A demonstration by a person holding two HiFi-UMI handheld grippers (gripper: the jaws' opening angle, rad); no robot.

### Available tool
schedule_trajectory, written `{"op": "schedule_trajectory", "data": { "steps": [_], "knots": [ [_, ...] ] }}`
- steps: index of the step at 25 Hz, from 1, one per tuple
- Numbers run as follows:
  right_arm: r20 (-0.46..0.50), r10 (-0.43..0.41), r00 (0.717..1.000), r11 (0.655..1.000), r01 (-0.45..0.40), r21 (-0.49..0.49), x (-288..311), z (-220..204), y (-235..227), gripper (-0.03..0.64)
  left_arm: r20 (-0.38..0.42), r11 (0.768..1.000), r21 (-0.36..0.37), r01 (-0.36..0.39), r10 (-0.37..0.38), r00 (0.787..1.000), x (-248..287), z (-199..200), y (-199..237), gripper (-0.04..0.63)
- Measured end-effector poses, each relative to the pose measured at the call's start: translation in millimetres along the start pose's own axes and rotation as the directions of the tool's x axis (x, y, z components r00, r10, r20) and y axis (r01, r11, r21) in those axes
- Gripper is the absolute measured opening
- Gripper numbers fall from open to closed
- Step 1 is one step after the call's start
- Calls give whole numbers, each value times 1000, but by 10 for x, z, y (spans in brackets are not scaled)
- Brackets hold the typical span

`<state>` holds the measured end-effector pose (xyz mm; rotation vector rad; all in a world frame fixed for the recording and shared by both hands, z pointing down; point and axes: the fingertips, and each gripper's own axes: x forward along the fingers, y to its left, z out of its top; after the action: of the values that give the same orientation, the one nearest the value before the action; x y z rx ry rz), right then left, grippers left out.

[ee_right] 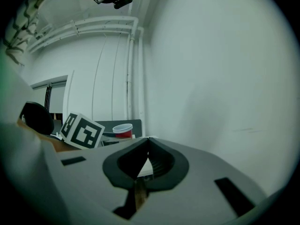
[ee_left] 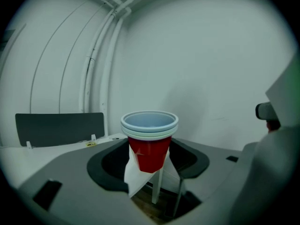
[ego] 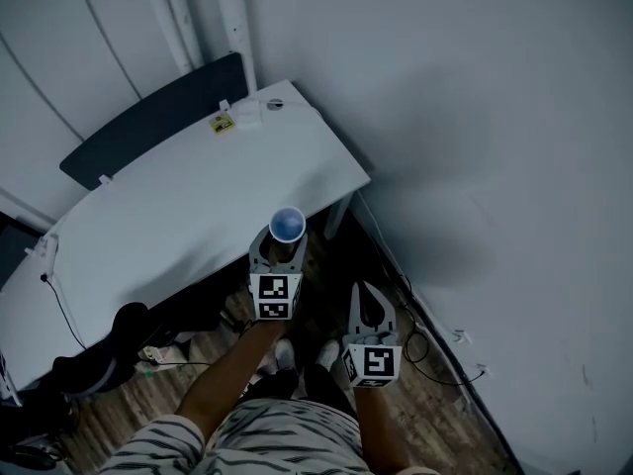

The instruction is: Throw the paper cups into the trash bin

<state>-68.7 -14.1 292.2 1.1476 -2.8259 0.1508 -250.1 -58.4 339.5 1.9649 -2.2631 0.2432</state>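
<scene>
On my feed the left gripper (ee_left: 151,170) is clamped on a nested stack of red paper cups (ee_left: 150,142). The white pads press the red wall from both sides, so the jaws stand wide w/ the stack between them. The stack is upright, white rims up, bluish inside (at least two rims, can't tell the exact no.). In head view it shows mouth-up over the near edge of the white desk (ego: 178,216).

The right gripper (ee_right: 147,142) has its jaws closed tip to tip, nothing between them. In head view it's just beside the left one, lower and to the right, above the wood floor (ego: 435,404). Its own view catches the left gripper's marker cube (ee_right: 82,130) w/ the cups beyond.

A dark partition panel (ego: 148,117) runs along the desk's far side, w/ a small yellow tag (ego: 223,124) near the far corner. A white wall (ego: 495,117) stands right of the desk, and cables (ego: 420,344) lie on the floor beside it. The person's striped shirt (ego: 267,438) fills the bottom edge.
</scene>
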Motion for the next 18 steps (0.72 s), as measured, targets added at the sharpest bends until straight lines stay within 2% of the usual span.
{"op": "schedule_trajectory", "data": {
  "steps": [8, 18],
  "knots": [
    [22, -46, 999, 999, 46, -6, -160, 94, -90, 9, 22, 996, 20, 91, -92, 996, -291, 169, -263, 285],
    [49, -91, 995, 996, 91, 10, -350, 196, -188, 9, 50, 985, 29, 170, -172, 984, -578, 336, -553, 286]
  ]
}}
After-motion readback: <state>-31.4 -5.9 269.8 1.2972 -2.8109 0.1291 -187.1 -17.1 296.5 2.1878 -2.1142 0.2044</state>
